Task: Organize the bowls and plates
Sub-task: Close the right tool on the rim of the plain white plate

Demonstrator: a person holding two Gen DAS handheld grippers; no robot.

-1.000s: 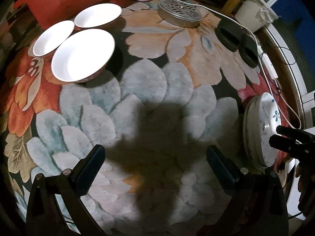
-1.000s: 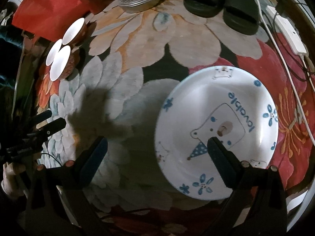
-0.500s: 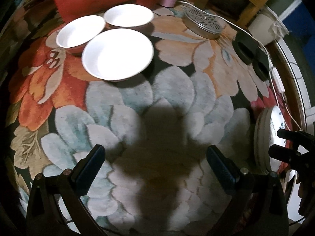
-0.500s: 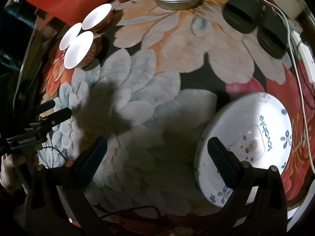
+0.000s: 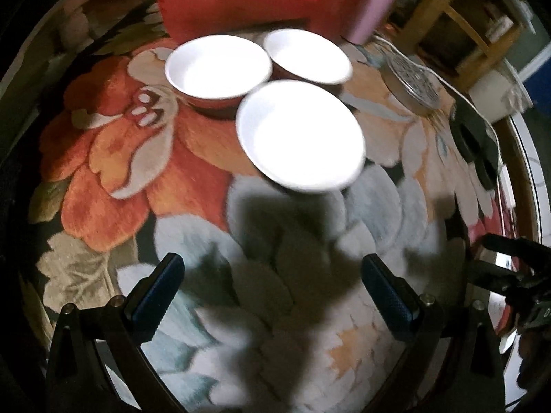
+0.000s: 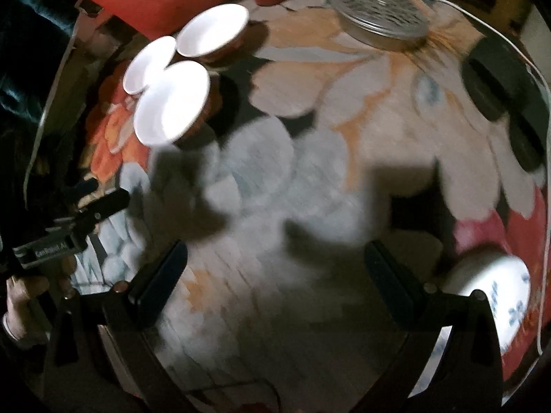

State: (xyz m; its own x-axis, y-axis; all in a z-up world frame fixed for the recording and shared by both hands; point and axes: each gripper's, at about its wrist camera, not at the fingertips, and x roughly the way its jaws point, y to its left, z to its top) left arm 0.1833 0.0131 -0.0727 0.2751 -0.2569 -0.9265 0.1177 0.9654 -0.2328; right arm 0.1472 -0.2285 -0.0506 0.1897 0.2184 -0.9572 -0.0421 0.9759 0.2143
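Bowls (image 5: 299, 134) loom nearer left tongs (image 5: 272, 292); slippers (image 5: 471, 137) beyond.

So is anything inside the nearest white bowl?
The nearest white bowl shows only a plain white interior, no contents, though glare washes it out. The flowered rug beneath it is hidden.

White bowls (image 5: 299, 137), blue-patterned white plate (image 6: 489, 296), orange-grey floral rug (image 5: 113, 158)
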